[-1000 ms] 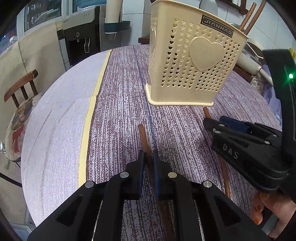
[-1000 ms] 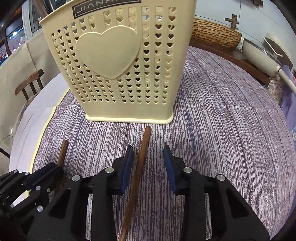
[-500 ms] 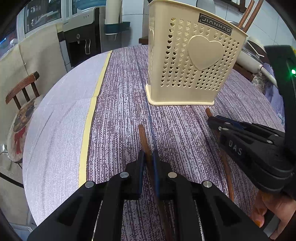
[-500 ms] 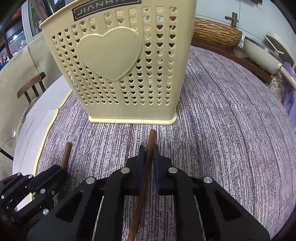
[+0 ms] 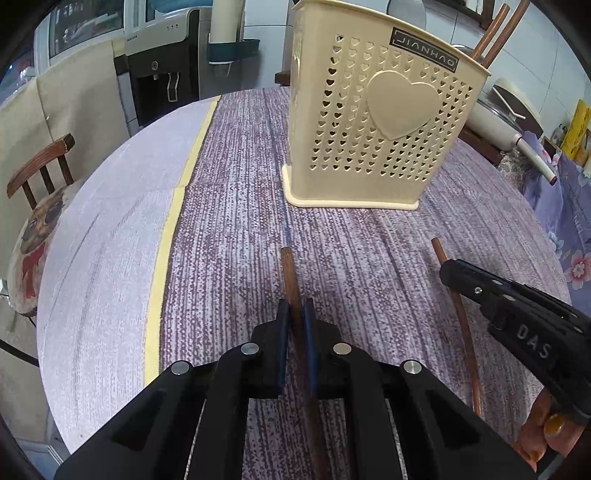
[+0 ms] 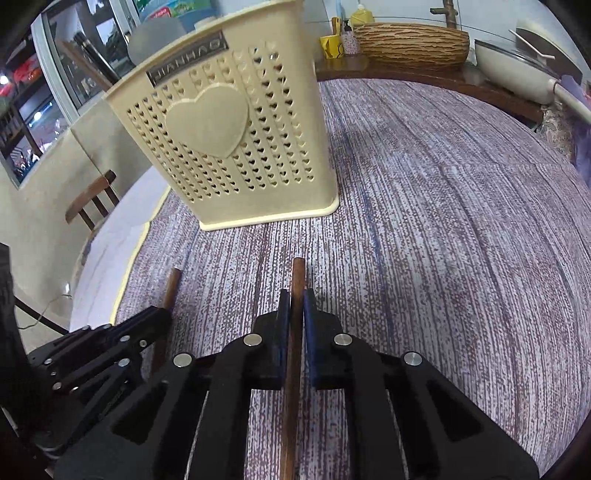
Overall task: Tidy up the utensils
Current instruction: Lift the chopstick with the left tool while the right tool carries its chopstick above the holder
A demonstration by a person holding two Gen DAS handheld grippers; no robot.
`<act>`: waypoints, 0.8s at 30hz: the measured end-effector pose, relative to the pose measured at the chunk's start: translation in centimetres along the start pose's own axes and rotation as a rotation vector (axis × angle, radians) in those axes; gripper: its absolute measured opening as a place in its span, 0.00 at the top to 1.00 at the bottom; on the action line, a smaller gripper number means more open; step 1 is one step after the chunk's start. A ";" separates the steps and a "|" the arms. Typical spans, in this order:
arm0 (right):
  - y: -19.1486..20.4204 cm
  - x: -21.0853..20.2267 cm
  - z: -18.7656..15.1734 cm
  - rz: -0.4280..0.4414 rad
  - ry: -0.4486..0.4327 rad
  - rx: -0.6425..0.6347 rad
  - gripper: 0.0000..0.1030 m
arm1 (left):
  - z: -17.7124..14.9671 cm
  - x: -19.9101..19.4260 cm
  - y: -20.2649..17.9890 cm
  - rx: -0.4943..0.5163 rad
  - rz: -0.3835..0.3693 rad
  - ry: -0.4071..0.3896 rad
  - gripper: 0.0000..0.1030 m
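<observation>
A cream utensil holder (image 5: pixel 373 129) with heart-shaped holes stands on the purple table cloth; two brown chopsticks (image 5: pixel 495 29) poke out of its top right corner. My left gripper (image 5: pixel 295 310) is shut on a brown chopstick (image 5: pixel 288 269) whose tip points toward the holder. My right gripper (image 6: pixel 294 299) is shut on a second brown chopstick (image 6: pixel 297 273), lifted and tilted off the cloth. In the left wrist view the right gripper (image 5: pixel 448 269) enters from the right with its chopstick (image 5: pixel 461 325). In the right wrist view the holder (image 6: pixel 229 140) is ahead to the left, and the left gripper (image 6: pixel 162 317) holds its chopstick (image 6: pixel 171 284).
A wooden chair (image 5: pixel 37 173) with a printed cushion stands left of the round table. A water dispenser (image 5: pixel 162 70) is behind it. A woven basket (image 6: pixel 410 44) and a white pan (image 6: pixel 517 74) sit on a side counter at the back right. A hand (image 5: pixel 546 428) grips the right tool.
The right gripper's jaws shut on the chopstick that lay between them, then it drew back toward me and rolled, lifting the stick. The left gripper stayed still, shut on its chopstick.
</observation>
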State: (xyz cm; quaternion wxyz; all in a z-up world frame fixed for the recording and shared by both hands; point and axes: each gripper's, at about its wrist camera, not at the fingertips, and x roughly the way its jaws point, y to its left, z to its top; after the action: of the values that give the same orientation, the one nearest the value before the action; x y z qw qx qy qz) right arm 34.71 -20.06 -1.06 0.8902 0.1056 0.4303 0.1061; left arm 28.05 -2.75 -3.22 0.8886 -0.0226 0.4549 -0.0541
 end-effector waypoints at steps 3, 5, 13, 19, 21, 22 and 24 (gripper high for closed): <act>0.0 -1.7 -0.2 0.016 -0.040 -0.003 0.92 | 0.0 -0.9 -0.3 0.000 -0.016 -0.030 0.92; 0.1 -3.2 -0.2 0.029 -0.074 -0.009 0.92 | 0.1 -1.9 -0.5 -0.002 -0.036 -0.054 0.92; 0.1 -10.1 0.3 0.078 -0.206 -0.048 0.92 | 1.0 -7.6 -1.6 0.020 -0.117 -0.186 0.92; 0.7 -15.2 0.7 0.103 -0.286 -0.104 0.92 | 1.6 -11.8 -2.2 0.045 -0.155 -0.277 0.92; 0.8 -16.6 0.7 0.106 -0.306 -0.122 0.92 | 1.8 -13.2 -2.3 0.057 -0.166 -0.311 0.92; 0.9 -17.3 0.7 0.106 -0.316 -0.131 0.92 | 1.9 -13.6 -2.3 0.064 -0.167 -0.324 0.92; 1.0 -18.2 0.7 0.109 -0.324 -0.143 0.92 | 1.9 -14.5 -2.3 0.073 -0.175 -0.343 0.92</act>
State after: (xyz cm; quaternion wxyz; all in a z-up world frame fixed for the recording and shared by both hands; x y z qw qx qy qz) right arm 24.14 -24.28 13.20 0.9460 0.0810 0.2665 0.1660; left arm 21.01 -3.39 9.80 0.9452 -0.0387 0.2909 -0.1431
